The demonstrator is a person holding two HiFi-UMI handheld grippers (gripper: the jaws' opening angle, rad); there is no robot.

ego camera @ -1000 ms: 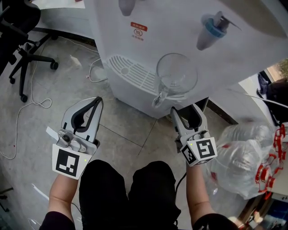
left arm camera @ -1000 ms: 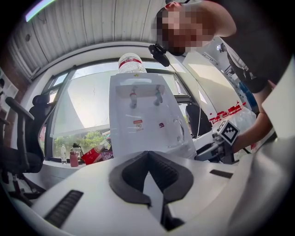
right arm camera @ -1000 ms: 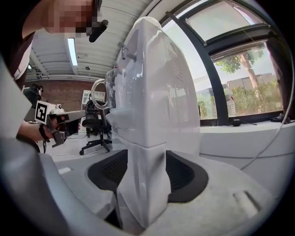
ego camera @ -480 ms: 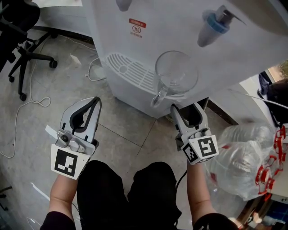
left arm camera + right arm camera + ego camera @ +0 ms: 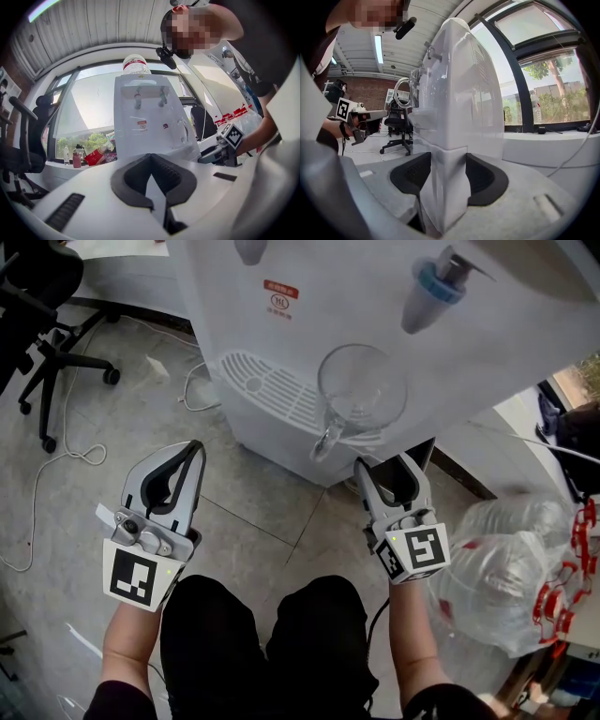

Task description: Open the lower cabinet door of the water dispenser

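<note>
White water dispenser [image 5: 309, 306] straight ahead on the grey tiled floor [image 5: 272, 512], with a glass mug [image 5: 361, 390] parked on its drip tray [image 5: 267, 390] under the blue tap [image 5: 427, 296]. Down at the right corner, the right hand-held gripper [image 5: 386, 470] is on the job: its jaws straddle the vertical edge of the lower cabinet door [image 5: 445, 187], just below the seam with the upper body. Those jaws have just been closing, and in the right gripper view the dark pads [image 5: 487, 180] sit against both faces of that white edge, so it's a grasp on the door. The gripper points nearly level at the cabinet.

Over on the other side, the left hand-held gripper [image 5: 192, 451] hangs above the floor, well apart from the dispenser, clenched with its tips meeting and nothing between them. A black office chair [image 5: 52, 343] stands off to the far left, and clear plastic bottles [image 5: 506, 568] are heaped to the right.
</note>
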